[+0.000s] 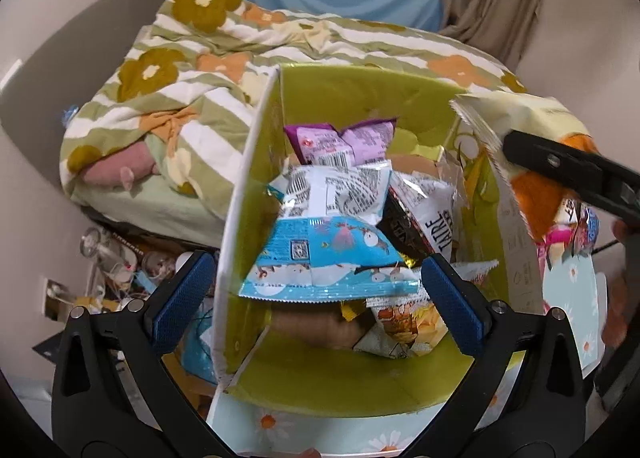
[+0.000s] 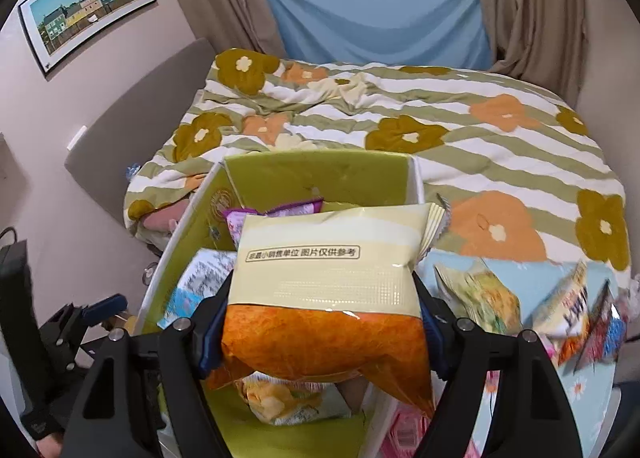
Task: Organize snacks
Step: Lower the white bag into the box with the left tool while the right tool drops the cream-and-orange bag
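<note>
Right wrist view: the right gripper [image 2: 320,334] squeezes a big cream-and-orange snack bag [image 2: 332,290] between its two blue pads, one on each side of the bag. The bag fills the space ahead of the fingers and hides most of what is under it. Just below it sits a yellow-green chip packet [image 2: 288,402] on the floor of the green box [image 2: 316,170]. A bit further ahead, a purple packet [image 2: 276,210] pokes up near the box's far wall. Off to the right side of the fingers, more loose snack packets [image 2: 480,298] lie on a light blue daisy sheet [image 2: 580,386], though they look blurry. Past the box is the flower blanket [image 2: 440,130] on the bed, then the blue cloth [image 2: 376,10] and tan curtains [image 2: 532,6]. A framed picture [image 2: 86,2] hangs on the wall far to the left.

Left wrist view: the left gripper [image 1: 316,298] is spread wide and holds nothing. The box's tall left wall [image 1: 248,194] stands between its two fingers. Right ahead, a blue-and-white packet [image 1: 328,258] lies on top of the pile, with a black-and-white packet [image 1: 424,218] just beside it. The other gripper's black finger [image 1: 568,170] comes in from the right, pressed on the big bag.
</note>
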`<state>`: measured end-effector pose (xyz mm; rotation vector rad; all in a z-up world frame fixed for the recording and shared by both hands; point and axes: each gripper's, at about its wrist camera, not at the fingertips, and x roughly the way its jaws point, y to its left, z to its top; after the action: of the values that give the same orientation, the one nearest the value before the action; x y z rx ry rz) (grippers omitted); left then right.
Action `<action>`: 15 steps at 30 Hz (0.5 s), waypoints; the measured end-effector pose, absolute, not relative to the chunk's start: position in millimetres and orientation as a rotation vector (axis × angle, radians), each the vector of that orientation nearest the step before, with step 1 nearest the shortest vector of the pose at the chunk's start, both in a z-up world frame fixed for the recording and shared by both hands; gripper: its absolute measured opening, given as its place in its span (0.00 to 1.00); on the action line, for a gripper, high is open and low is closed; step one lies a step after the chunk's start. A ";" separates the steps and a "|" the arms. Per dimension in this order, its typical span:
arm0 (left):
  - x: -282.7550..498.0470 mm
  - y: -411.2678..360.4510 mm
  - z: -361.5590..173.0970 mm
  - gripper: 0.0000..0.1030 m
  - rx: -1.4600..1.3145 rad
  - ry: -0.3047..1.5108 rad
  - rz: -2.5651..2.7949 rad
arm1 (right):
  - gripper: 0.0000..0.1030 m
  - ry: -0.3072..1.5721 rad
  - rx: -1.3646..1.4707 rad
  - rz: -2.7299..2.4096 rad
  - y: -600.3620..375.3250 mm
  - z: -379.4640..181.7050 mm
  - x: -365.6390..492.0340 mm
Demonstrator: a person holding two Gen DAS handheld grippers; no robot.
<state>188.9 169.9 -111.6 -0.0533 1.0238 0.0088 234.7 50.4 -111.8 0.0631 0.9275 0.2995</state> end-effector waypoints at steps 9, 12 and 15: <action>206.9 170.4 -116.6 1.00 -0.042 1.024 0.067 | 0.92 0.938 0.080 0.366 61.1 -131.5 281.7; 208.0 170.7 -123.7 1.00 -0.042 1.039 0.072 | 1.00 0.906 0.067 0.367 60.0 -132.9 282.6; 206.3 170.0 -128.9 1.00 -0.043 1.049 0.073 | 1.00 0.861 0.049 0.373 56.9 -130.5 274.4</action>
<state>206.3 170.0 -128.9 -0.0430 1.0495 0.0731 274.4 56.9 -130.5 0.0491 0.8606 0.3732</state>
